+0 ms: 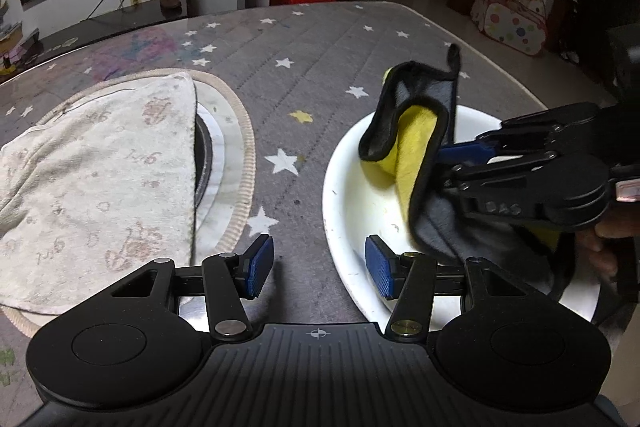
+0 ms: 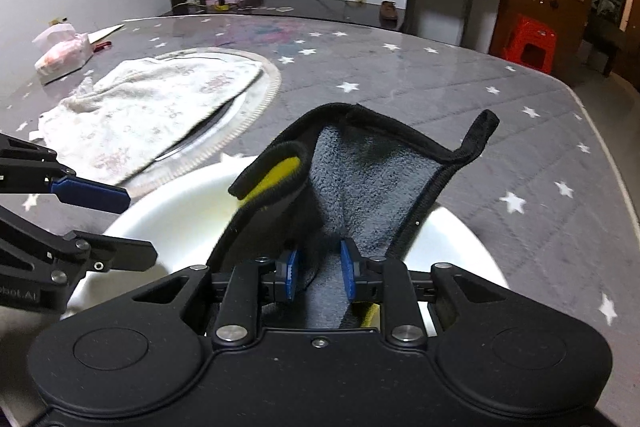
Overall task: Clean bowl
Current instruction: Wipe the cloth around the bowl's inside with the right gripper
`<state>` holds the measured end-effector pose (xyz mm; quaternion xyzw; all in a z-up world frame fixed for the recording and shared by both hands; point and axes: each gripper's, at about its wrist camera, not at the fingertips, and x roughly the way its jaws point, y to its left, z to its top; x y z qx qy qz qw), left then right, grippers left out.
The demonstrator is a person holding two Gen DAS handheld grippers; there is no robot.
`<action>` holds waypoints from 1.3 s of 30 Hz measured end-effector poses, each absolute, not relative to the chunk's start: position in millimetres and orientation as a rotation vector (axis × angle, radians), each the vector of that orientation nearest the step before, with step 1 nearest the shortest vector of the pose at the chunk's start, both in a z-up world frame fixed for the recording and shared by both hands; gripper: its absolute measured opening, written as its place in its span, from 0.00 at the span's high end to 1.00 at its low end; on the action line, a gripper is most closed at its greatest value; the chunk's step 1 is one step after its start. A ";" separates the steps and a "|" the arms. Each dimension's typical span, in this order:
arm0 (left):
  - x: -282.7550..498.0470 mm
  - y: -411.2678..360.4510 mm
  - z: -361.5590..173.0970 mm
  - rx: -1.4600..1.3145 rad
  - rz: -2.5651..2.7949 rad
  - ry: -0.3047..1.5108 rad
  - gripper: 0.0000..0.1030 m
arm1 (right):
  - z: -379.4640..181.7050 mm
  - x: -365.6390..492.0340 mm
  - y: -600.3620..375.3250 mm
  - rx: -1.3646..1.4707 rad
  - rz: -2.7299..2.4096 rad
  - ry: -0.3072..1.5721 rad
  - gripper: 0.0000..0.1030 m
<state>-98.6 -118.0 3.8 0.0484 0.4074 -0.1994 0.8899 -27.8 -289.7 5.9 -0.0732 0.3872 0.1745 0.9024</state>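
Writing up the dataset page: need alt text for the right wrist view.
The right hand-held gripper pinches a grey and yellow cloth above a white bowl on a star-patterned table. The left hand-held gripper straddles the bowl's rim, beside a pale towel.

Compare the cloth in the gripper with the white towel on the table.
The grey-and-yellow cloth is dark with black edging and held up over the bowl by the right gripper. The white towel is pale, faintly patterned, and lies flat and unheld. Both are soft fabric.
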 end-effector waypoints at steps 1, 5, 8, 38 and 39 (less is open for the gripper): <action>-99.2 -116.9 4.7 0.097 -0.413 0.845 0.49 | 6.2 -27.7 -287.0 -0.151 0.368 0.801 0.75; -104.0 -114.0 8.1 0.092 -0.409 0.835 0.49 | 7.3 -32.1 -277.6 -0.150 0.393 0.799 0.75; -105.9 -113.3 8.9 0.089 -0.408 0.833 0.48 | 8.7 -36.9 -276.3 -0.136 0.416 0.802 0.75; -111.0 -119.3 0.8 0.093 -0.426 0.849 0.48 | 17.1 -109.2 -285.8 -0.224 0.550 0.869 0.75; -110.8 -119.3 0.8 0.093 -0.426 0.849 0.48 | 17.1 -110.1 -289.3 -0.225 0.542 0.872 0.75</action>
